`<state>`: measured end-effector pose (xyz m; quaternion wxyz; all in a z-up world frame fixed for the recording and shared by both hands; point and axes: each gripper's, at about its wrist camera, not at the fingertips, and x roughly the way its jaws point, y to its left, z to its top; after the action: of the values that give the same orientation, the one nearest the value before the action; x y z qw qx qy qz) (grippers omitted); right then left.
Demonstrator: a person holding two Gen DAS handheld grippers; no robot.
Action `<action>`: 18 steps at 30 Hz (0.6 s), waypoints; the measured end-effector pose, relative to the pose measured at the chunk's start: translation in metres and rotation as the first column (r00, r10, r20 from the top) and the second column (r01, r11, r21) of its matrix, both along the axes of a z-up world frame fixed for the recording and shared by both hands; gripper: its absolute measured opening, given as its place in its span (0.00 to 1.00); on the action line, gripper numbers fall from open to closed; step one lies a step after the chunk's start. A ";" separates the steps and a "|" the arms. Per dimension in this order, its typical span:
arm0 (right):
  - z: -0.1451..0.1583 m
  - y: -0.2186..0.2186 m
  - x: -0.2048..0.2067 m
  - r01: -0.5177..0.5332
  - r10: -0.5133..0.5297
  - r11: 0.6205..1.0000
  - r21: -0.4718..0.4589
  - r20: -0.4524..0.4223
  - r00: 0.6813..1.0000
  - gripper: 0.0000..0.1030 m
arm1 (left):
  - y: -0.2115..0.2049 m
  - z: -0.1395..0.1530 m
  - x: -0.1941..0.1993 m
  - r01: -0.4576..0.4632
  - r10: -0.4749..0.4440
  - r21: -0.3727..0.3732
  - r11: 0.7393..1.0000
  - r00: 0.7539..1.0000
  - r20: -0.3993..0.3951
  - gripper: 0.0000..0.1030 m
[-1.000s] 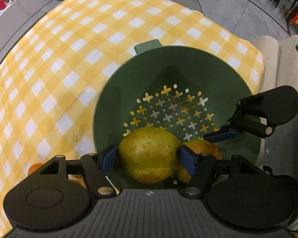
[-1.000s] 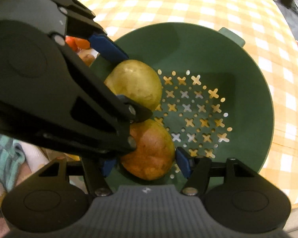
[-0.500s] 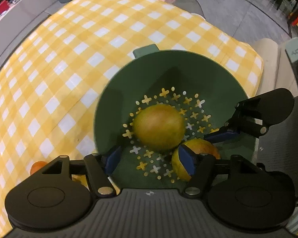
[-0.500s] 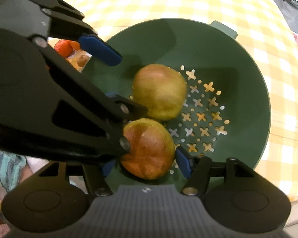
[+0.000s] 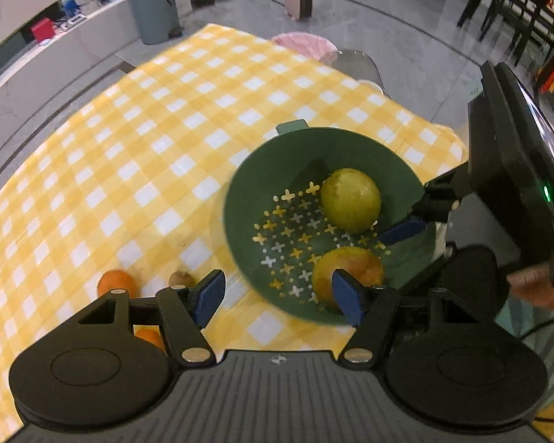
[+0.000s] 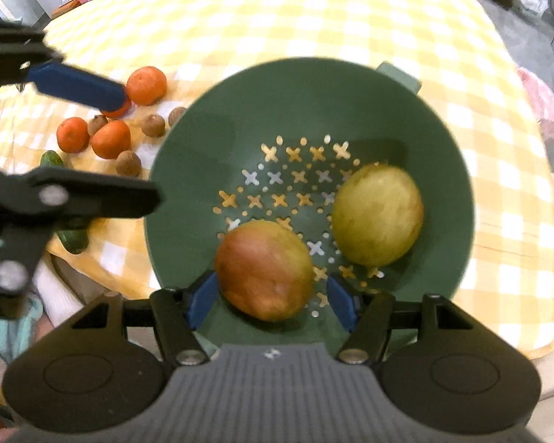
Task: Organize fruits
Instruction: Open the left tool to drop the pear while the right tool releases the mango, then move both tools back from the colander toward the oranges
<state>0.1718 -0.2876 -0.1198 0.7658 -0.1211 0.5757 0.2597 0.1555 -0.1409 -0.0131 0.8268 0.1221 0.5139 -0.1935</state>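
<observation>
Two round smooth-skinned mangoes [image 6: 376, 214] in perforated green plastic colander [image 6: 351, 99]

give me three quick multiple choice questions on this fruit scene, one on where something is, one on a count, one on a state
1. Where does the yellow-green fruit lie?
A in the green colander
B on the checked cloth
C in the left gripper

2. How many large fruits are in the colander?
A one
B two
C four

3. How is the left gripper?
A shut on a tangerine
B shut on the colander rim
C open, holding nothing

Key: 1 A, it rests on the perforated floor. 2 B, the yellow-green one and the reddish fruit. 3 C, its blue pads stand apart with only cloth and colander behind them.
</observation>
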 end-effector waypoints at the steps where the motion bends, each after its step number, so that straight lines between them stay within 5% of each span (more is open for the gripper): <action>1: 0.004 0.000 -0.003 0.007 -0.007 1.000 0.001 0.017 1.000 0.62 | 0.004 0.003 -0.005 -0.005 0.005 -0.004 1.000 1.000 0.012 0.76; 11: 0.043 0.016 -0.053 0.092 -0.124 0.982 0.163 0.193 0.973 0.66 | 0.059 0.041 -0.057 -0.084 0.092 -0.064 0.994 0.986 0.138 0.76; 18: 0.053 0.046 -0.087 0.153 -0.229 0.944 0.292 0.246 0.942 0.66 | 0.092 0.041 -0.080 -0.150 0.156 -0.046 0.988 0.966 0.205 0.76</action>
<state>0.0844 -0.2417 -0.0664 0.8698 0.0059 0.4314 0.2395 0.0754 -0.0488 0.0280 0.8901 0.0892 0.4297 -0.1230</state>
